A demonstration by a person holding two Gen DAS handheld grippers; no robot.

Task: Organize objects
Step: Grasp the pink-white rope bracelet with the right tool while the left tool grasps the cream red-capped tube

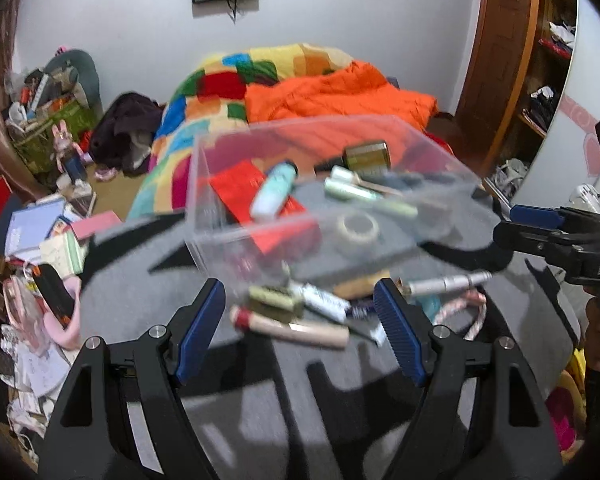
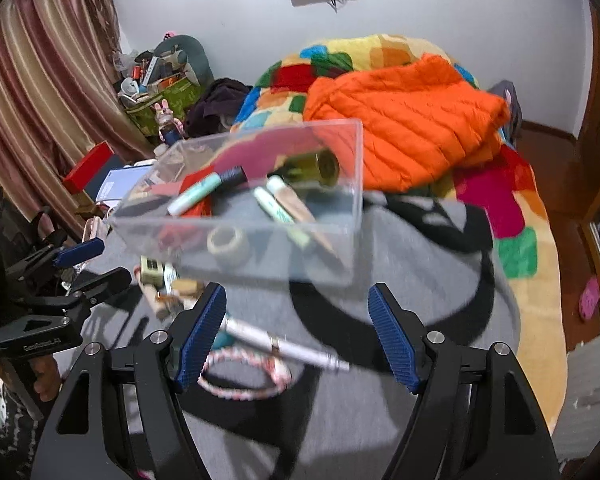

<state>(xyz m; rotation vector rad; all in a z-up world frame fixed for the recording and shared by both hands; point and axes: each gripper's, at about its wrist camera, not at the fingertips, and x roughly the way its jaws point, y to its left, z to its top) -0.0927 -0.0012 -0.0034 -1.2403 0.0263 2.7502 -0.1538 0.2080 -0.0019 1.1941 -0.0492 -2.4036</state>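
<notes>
Holding both jaws spread and empty, your left hand-held gripper [image 1: 300, 330] and right hand-held gripper [image 2: 296, 334] flanked the clear rigid plastic box [image 2: 260, 248] of tubes, resting on the soft grey blanket [image 2: 380, 400] over the bed.

left hand-held gripper [image 1: 300, 328] | black arms, ribbed blue pads [image 1: 400, 336], silver screws
</notes>
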